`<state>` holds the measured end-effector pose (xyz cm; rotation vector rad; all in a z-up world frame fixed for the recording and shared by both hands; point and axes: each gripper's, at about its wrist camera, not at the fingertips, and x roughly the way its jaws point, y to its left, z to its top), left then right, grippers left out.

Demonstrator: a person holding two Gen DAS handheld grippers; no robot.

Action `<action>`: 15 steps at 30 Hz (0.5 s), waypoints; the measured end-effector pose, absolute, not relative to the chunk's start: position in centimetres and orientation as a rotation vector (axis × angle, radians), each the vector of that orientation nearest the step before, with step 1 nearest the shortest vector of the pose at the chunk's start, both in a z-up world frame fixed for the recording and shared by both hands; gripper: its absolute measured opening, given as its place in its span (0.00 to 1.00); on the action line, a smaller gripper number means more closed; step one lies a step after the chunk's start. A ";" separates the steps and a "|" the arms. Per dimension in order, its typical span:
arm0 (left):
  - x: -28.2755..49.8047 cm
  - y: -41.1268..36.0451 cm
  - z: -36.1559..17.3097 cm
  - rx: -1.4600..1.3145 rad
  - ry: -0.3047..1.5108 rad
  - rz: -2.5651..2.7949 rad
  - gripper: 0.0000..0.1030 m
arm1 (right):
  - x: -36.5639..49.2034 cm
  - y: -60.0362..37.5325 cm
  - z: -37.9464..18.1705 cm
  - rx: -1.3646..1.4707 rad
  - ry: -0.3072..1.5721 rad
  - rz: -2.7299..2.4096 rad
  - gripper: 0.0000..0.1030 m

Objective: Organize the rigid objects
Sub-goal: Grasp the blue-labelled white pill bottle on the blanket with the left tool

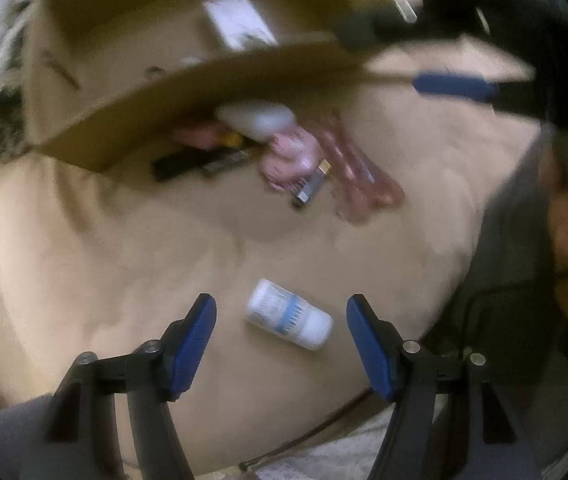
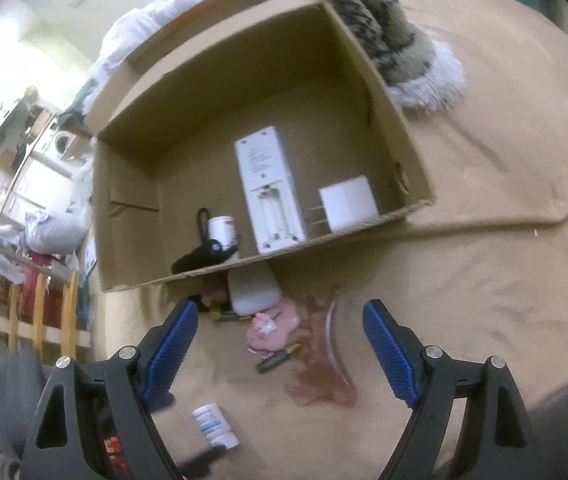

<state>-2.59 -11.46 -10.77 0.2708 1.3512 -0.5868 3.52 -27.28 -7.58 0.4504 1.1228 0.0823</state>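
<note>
Sorting looks partly done: the cardboard box [image 2: 388, 92] on the tan bed cover [image 2: 484, 240] already holds a white remote [image 2: 266, 184], a white plug adapter [image 2: 348, 202], a small white jar [image 2: 223, 230] and a black item. Left outside are the white pill bottle [image 1: 289, 314], a battery [image 2: 278, 356], a pink clip [image 2: 270, 326], a clear pinkish hair claw [image 2: 326, 360] and a white case [image 2: 253, 290] by the box's near wall. The left claw [image 1: 282, 334] hangs wide open and empty, straddling the bottle without touching it; the right claw [image 2: 280, 344] is equally wide and empty above the pink clutter
</note>
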 end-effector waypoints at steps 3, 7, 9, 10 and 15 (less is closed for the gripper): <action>-3.4 -13.1 -11.6 0.362 1.343 -0.617 0.63 | 3.6 -28.2 -7.8 0.488 1.127 0.070 0.87; -3.7 -14.1 -12.5 0.423 1.340 -0.616 0.63 | 3.7 -28.6 -8.1 0.506 1.139 0.062 0.87; -3.6 -14.4 -12.9 0.433 1.334 -0.605 0.47 | 3.9 -28.6 -8.2 0.507 1.149 0.063 0.87; -3.6 -14.5 -13.2 0.438 1.339 -0.599 0.47 | 3.9 -28.6 -8.3 0.508 1.155 0.063 0.87; -2.7 -13.6 -12.7 0.362 1.352 -0.563 0.47 | 4.2 -28.4 -9.4 0.512 1.210 0.057 0.87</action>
